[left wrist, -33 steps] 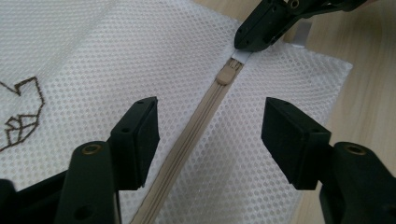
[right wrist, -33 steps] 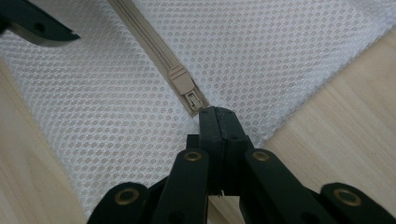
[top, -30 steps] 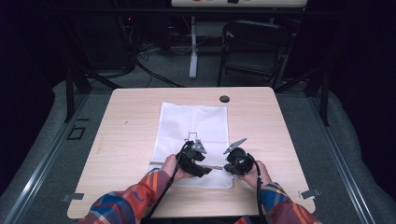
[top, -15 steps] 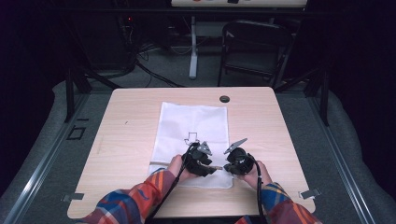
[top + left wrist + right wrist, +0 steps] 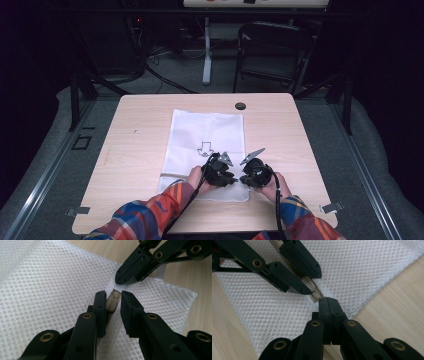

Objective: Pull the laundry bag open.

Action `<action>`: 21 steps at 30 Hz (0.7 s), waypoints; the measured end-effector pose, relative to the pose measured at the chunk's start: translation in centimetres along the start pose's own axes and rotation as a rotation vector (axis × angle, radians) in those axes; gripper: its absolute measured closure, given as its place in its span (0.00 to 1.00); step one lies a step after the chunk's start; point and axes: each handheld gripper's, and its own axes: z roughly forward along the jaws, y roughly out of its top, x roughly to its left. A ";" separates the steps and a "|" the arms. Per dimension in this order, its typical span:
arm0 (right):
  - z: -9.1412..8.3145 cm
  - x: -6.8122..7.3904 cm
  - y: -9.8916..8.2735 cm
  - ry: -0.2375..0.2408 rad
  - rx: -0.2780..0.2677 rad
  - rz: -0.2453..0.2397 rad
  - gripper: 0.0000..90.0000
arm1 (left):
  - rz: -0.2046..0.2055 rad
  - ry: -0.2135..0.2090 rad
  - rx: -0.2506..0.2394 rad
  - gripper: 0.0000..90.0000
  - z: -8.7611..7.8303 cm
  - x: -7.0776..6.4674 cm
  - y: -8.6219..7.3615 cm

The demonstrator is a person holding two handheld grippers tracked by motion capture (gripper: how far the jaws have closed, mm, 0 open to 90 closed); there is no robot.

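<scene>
Low in the frame, the left gripper point(image 5: 113, 301) has been closing around the metal zipper pull point(image 5: 113, 298) (pads not yet pressing); the right gripper point(image 5: 328, 302) pinches the white honeycomb-mesh laundry bag point(image 5: 207, 131).

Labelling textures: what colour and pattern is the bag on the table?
White honeycomb mesh bag with a small dark printed mark; weave is clearest in the left gripper view.

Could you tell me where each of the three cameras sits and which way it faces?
High view: above the person's side, looking forward and down on the table; plaid sleeves and both hands show.
Left gripper view: rides the left gripper, looking along its jaws at the zipper pull.
Right gripper view: rides the right gripper, shut on the bag's edge.
Shared: both gripper views show the white mesh bag and the other gripper.
</scene>
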 end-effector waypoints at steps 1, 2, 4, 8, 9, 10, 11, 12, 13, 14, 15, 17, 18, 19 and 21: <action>0.0 0.1 0.0 0.003 -0.008 0.003 1.00 | 0.007 0.007 0.008 0.83 0.1 0.0 0.0; 0.0 0.1 0.0 0.004 -0.008 0.001 1.00 | 0.009 0.011 0.004 0.84 0.2 -0.1 0.1; 0.1 0.0 -0.1 -0.003 -0.011 -0.001 1.00 | 0.019 0.015 0.008 0.87 0.4 -0.2 0.1; 0.0 -0.1 -0.1 0.009 -0.009 0.014 1.00 | 0.013 0.002 0.004 0.90 0.4 -0.1 0.1; 0.0 -0.1 -0.1 0.011 -0.012 0.017 1.00 | 0.014 0.003 0.004 0.90 0.4 -0.1 0.1; 0.0 -0.1 -0.1 0.007 -0.007 0.015 1.00 | 0.015 0.004 0.009 0.90 0.4 -0.1 0.1; 0.0 -0.1 -0.1 0.007 -0.008 0.017 1.00 | 0.020 0.012 0.012 0.90 0.4 -0.1 0.2; 0.0 -0.1 -0.1 0.008 -0.008 0.021 1.00 | 0.017 0.011 0.009 0.90 0.4 -0.2 0.2; 0.0 -0.1 -0.1 0.009 -0.011 0.024 1.00 | 0.017 0.011 0.011 0.90 0.3 -0.1 0.2; 0.1 -0.1 -0.1 0.011 -0.013 0.028 1.00 | 0.014 0.011 0.016 0.90 0.3 -0.1 0.2; 0.1 -0.1 -0.1 0.008 -0.012 0.030 1.00 | 0.011 0.012 0.013 0.90 0.3 -0.1 0.1; 0.0 0.0 0.0 -0.002 -0.004 0.023 1.00 | 0.005 0.007 0.013 0.91 0.2 0.0 0.1; 0.0 0.0 0.0 -0.002 -0.002 0.022 1.00 | 0.003 0.008 0.015 0.91 0.2 0.0 0.1; 0.0 0.0 0.0 -0.006 0.002 0.014 1.00 | -0.002 0.009 0.018 0.91 0.1 0.0 0.1; 0.0 0.1 0.0 -0.008 0.005 0.008 1.00 | -0.010 0.005 0.020 0.91 0.0 0.1 0.0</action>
